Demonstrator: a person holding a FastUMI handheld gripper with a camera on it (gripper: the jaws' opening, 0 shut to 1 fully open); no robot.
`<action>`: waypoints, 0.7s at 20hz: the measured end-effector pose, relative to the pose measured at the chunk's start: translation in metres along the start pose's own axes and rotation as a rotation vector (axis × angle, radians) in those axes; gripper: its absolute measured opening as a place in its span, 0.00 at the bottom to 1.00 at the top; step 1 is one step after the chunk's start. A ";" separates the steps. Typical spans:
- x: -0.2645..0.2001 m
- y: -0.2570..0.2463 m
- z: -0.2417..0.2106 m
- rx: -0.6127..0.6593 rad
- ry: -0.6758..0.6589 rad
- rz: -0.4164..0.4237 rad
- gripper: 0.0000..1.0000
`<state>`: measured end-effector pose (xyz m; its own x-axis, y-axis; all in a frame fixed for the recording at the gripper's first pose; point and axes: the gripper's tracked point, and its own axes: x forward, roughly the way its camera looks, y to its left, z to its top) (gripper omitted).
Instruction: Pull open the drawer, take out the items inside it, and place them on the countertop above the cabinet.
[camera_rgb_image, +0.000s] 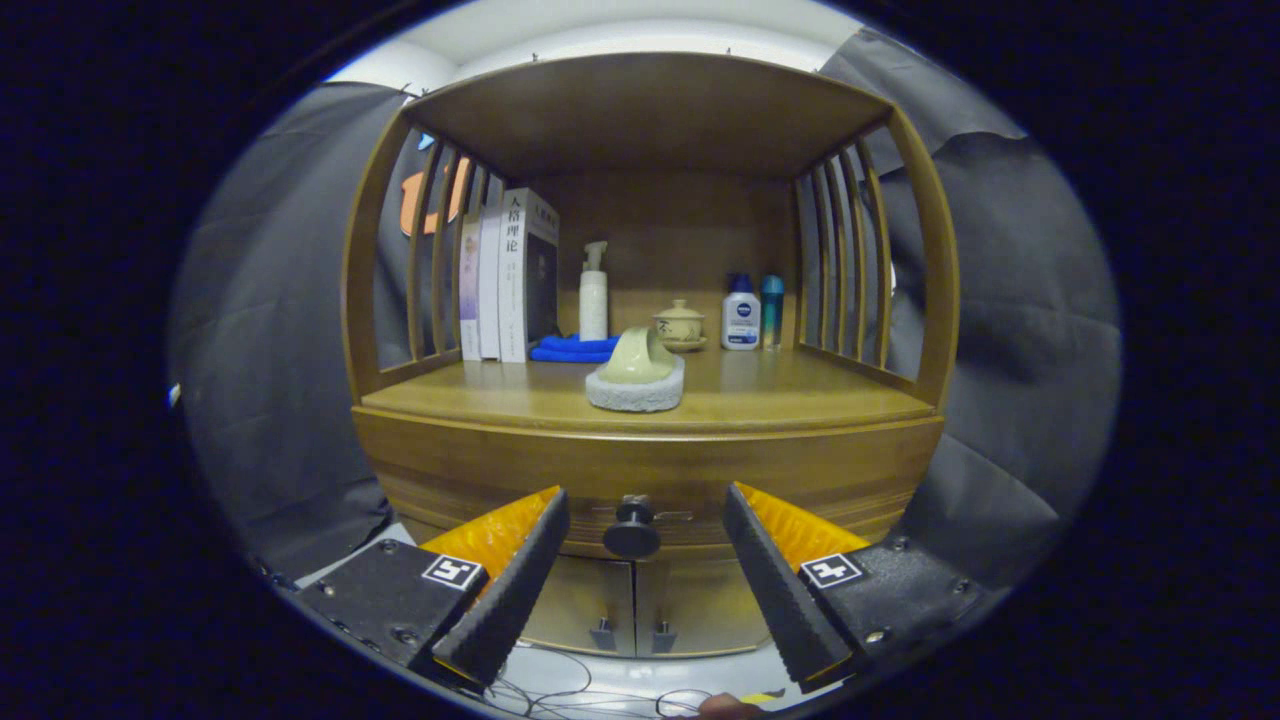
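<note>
A wooden cabinet (650, 470) stands in front of dark cloth walls, with a slatted open shelf space under a wooden top and a bench (800, 400) forming its floor.

The drawer (480, 470) sits shut just under the bench, its front flush with the cabinet. Its round dark knob (632, 535) lies between the fingers of the tool (645, 575), a little ahead of the tips. The tool is spread wide apart, touching nothing, one finger on each side of the knob. Whatever lies in the drawer is hidden.

Below the drawer are two small doors (635, 605) with a pair of handles side by side at the middle seam. Thin cables (560, 685) trail on the pale floor under them.

On the bench, near the front edge and above the knob, rests a sponge (637, 385) with a pale curved grip on top. Behind it lies a folded blue cloth (570, 348), with a white pump bottle (593, 295) upright beside it. A small lidded cup (680, 325) on a saucer stands at the middle back. Further right stand a white bottle (741, 315) with a blue cap and a teal bottle (772, 308), close together. A row of books (505, 275) stands upright against the left slats.
</note>
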<state>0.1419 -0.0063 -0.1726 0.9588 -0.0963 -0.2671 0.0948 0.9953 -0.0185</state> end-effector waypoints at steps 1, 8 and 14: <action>-0.010 0.000 0.004 0.007 -0.006 0.009 1.00; -0.098 0.000 0.036 -0.010 -0.091 0.068 1.00; -0.187 0.016 0.074 0.009 -0.185 0.163 1.00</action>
<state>-0.0158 0.0267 -0.0519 0.9943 0.0645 -0.0845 -0.0631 0.9978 0.0191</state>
